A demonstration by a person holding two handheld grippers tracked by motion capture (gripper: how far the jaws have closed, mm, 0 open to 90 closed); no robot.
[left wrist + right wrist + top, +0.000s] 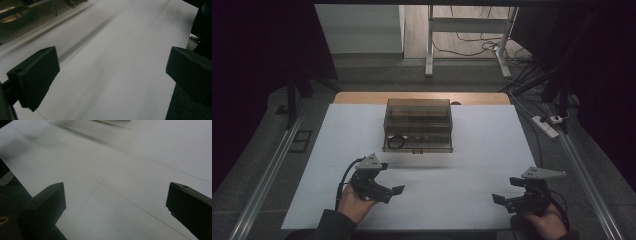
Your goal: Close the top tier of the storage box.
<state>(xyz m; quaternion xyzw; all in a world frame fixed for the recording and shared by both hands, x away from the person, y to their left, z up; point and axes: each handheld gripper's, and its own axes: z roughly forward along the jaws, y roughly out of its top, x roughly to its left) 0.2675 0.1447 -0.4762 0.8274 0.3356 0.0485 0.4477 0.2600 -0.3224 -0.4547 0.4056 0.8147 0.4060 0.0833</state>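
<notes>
Both grippers were held low over the near part of the white table sheet point(472, 165), each in one of the person's hands, and pointed inward toward one another. The left gripper point(398, 190) lay on the near side of the smoked clear storage box point(418, 125), a little left of the box's left front corner. Its jaws stood wide apart and held nothing; in the left gripper view bare sheet lay between them, with the box's front edge at the upper left corner. The right gripper point(496, 199) lay nearer the person than the box as well, but well off beyond the box's right end. Its jaws were likewise spread wide and empty.

Farther off, the box sat at the middle of the table's far part, its long axis running left to right and its front wall facing the person. A dark ring point(396, 142) lay in the box's front left compartment. By this layout the left gripper was judged the nearer to the box; reaching it called for a forward move away from the person.
</notes>
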